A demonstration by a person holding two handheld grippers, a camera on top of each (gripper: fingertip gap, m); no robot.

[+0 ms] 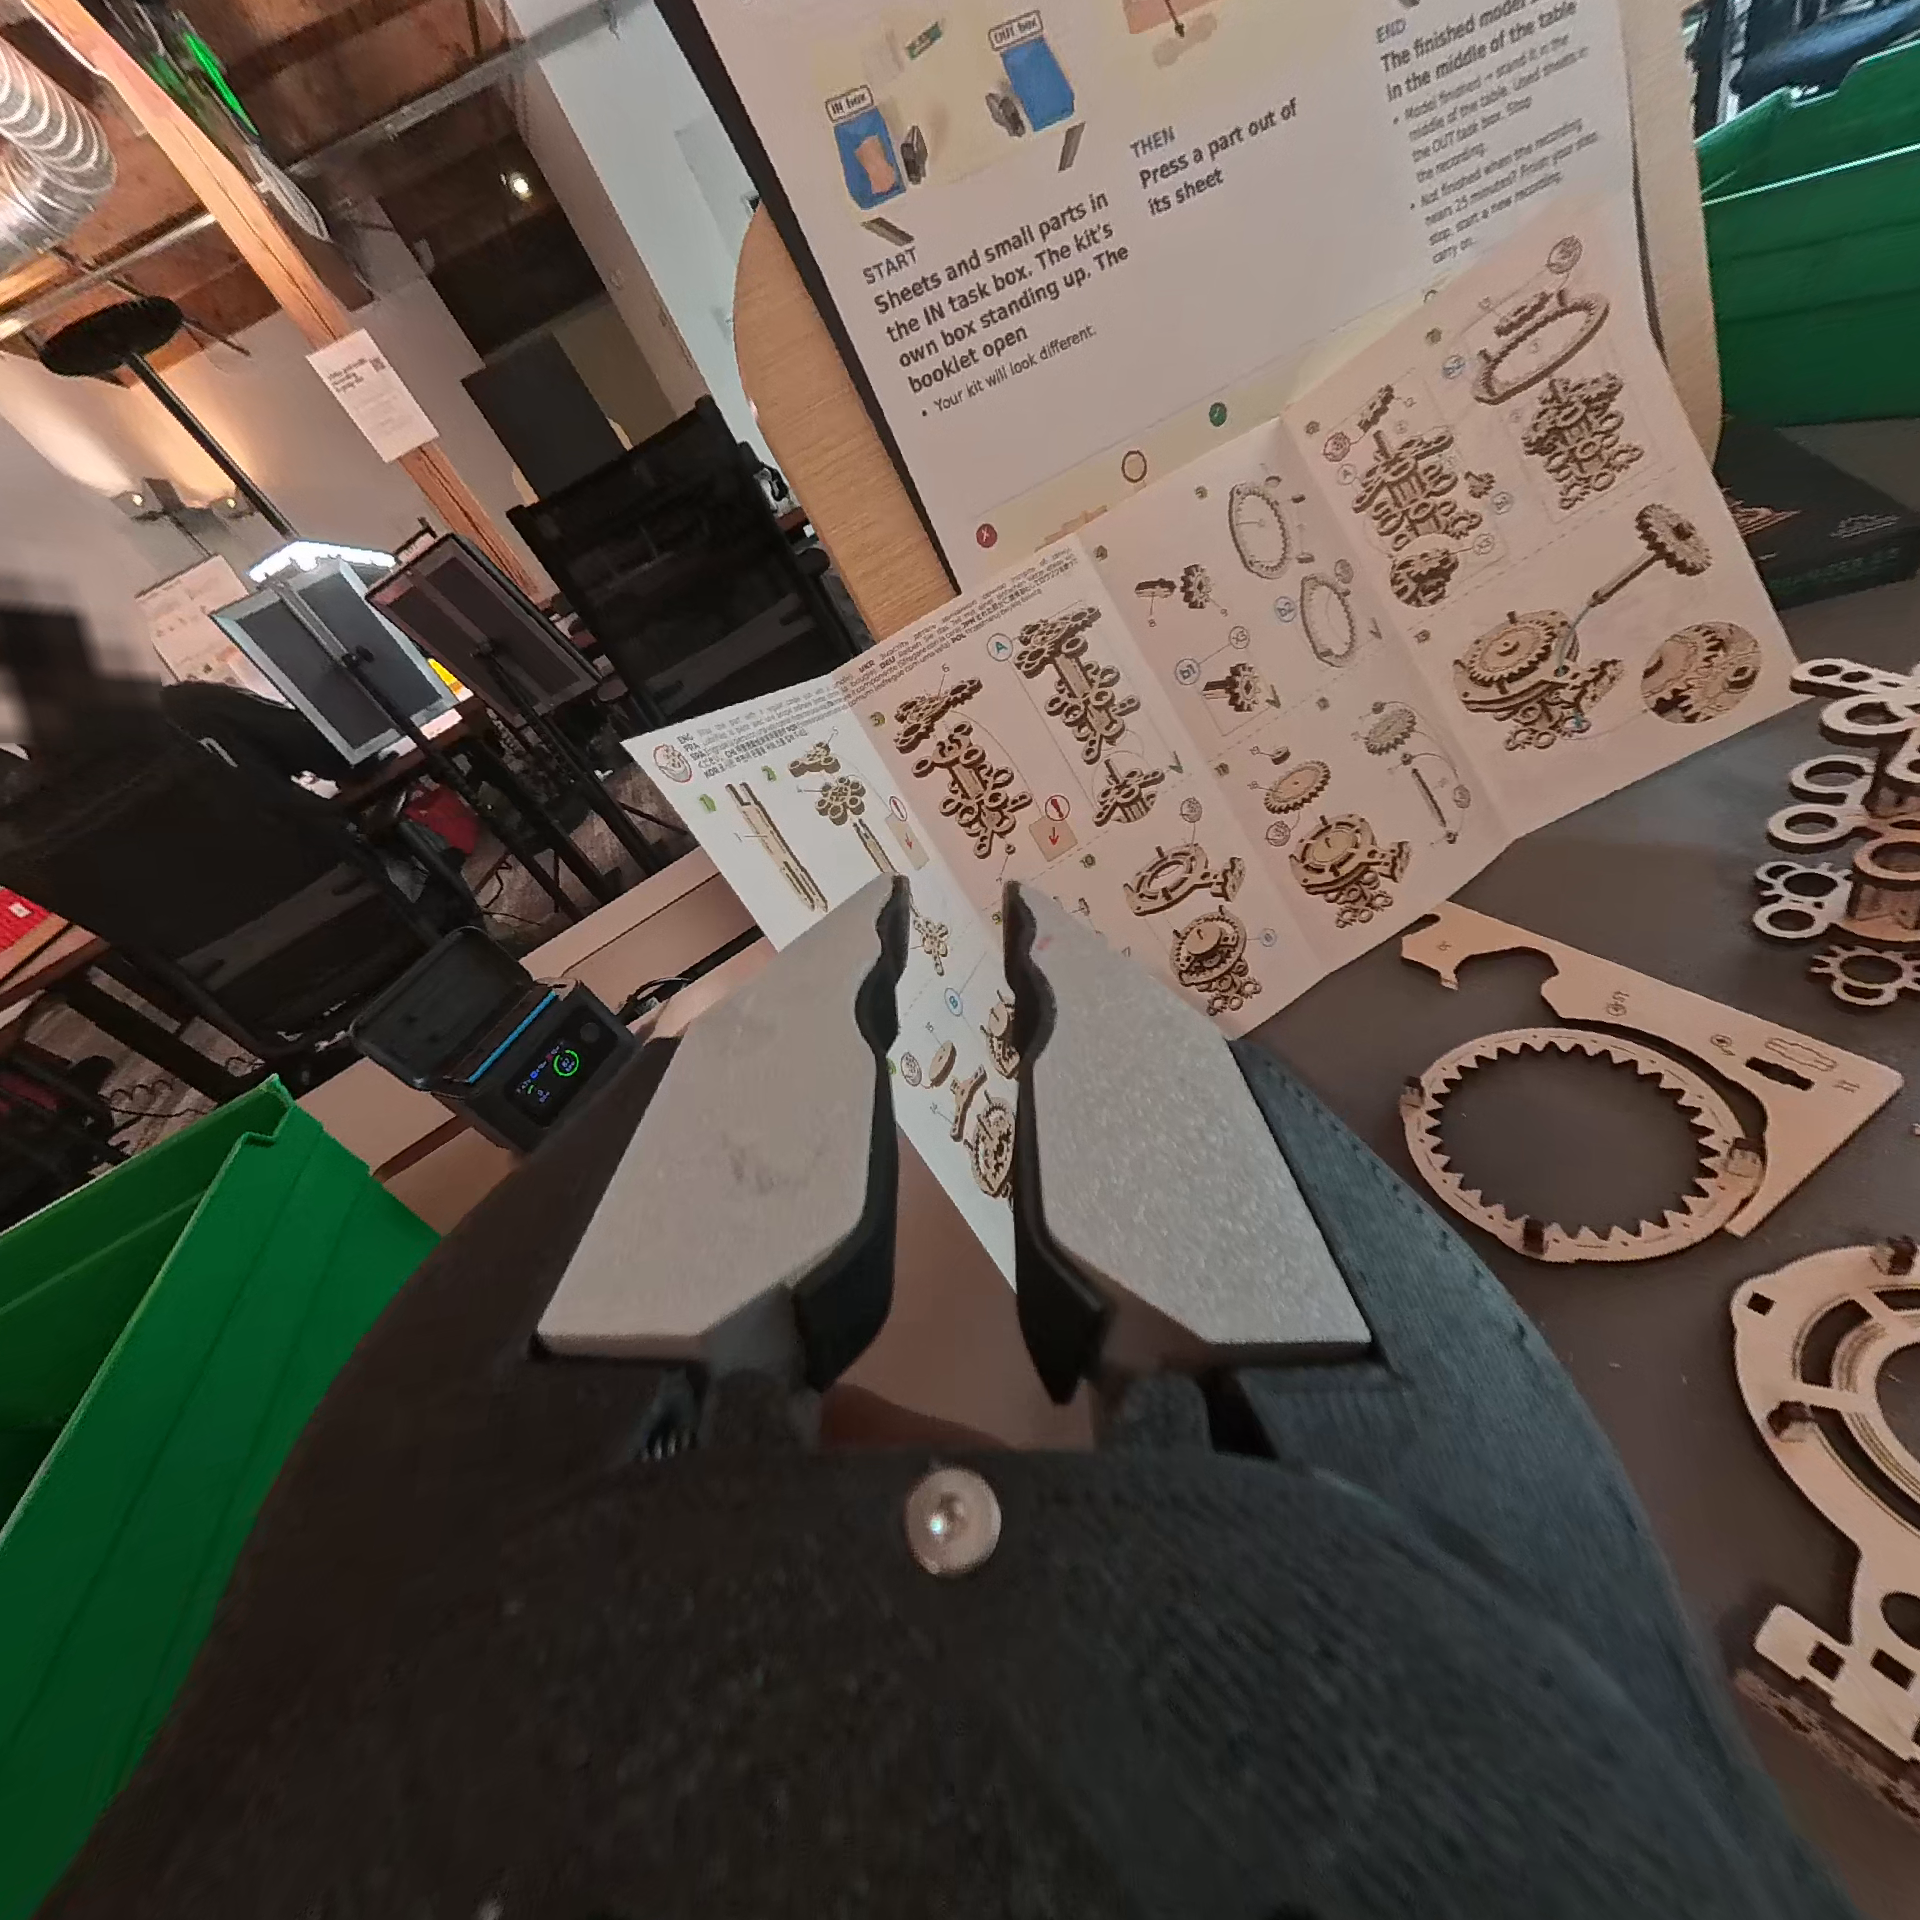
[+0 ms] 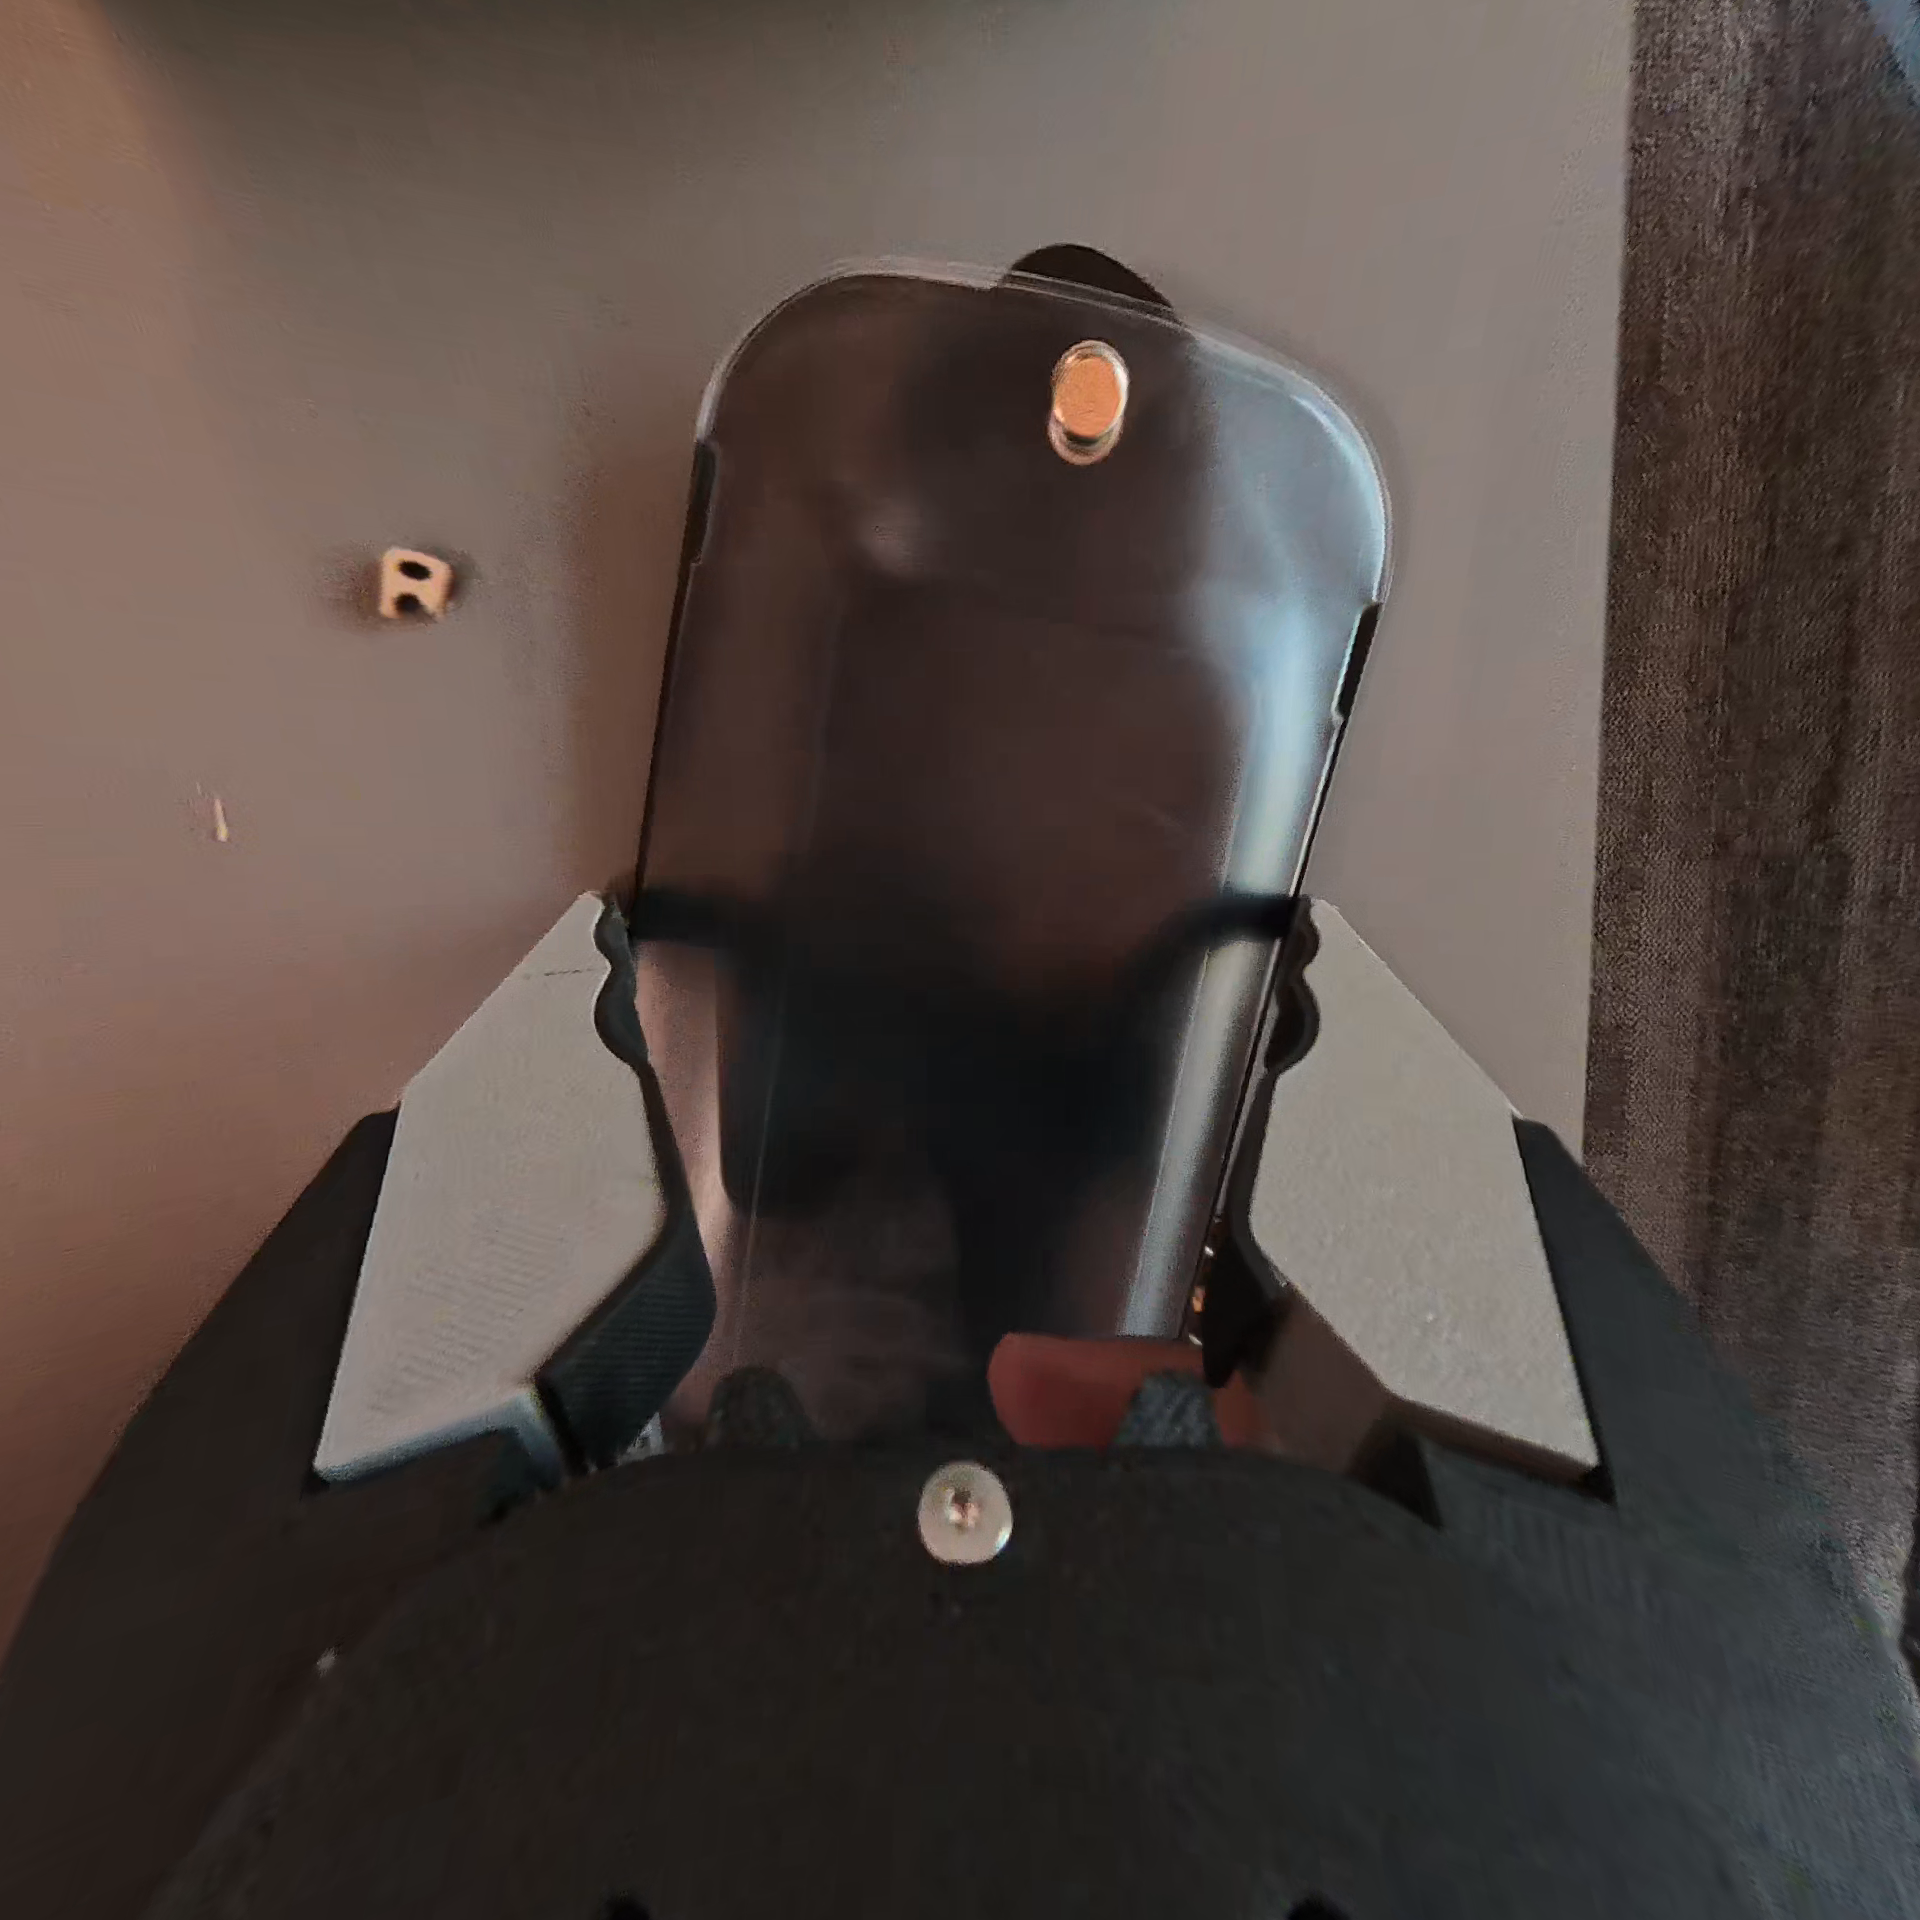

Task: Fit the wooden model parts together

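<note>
In the left wrist view, my left gripper (image 1: 956,899) is held above the dark table (image 1: 1351,1351), its fingers a narrow gap apart with nothing between them. To its right lie a wooden sheet with a toothed round cut-out (image 1: 1621,1049), a wooden ring part (image 1: 1829,1403) and a partly built model of stacked looped plates (image 1: 1860,831). In the right wrist view, my right gripper (image 2: 961,935) is closed on the two long edges of a dark glossy phone-like slab (image 2: 1018,727), which mirrors the gripper. A tiny wooden piece (image 2: 414,584) lies on the table to its left.
An open instruction booklet (image 1: 1247,727) stands against a white poster board (image 1: 1143,260). Green boxes sit at the near left (image 1: 156,1403) and far right (image 1: 1818,208). A small black device with a lit screen (image 1: 520,1049) is at the table's left edge. Grey fabric (image 2: 1766,727) hangs past the table's right edge. My right fingertips sit around 65 cm from my left ones. The tiny wooden piece (image 2: 414,584) lies around 6 cm away from my right fingertips.
</note>
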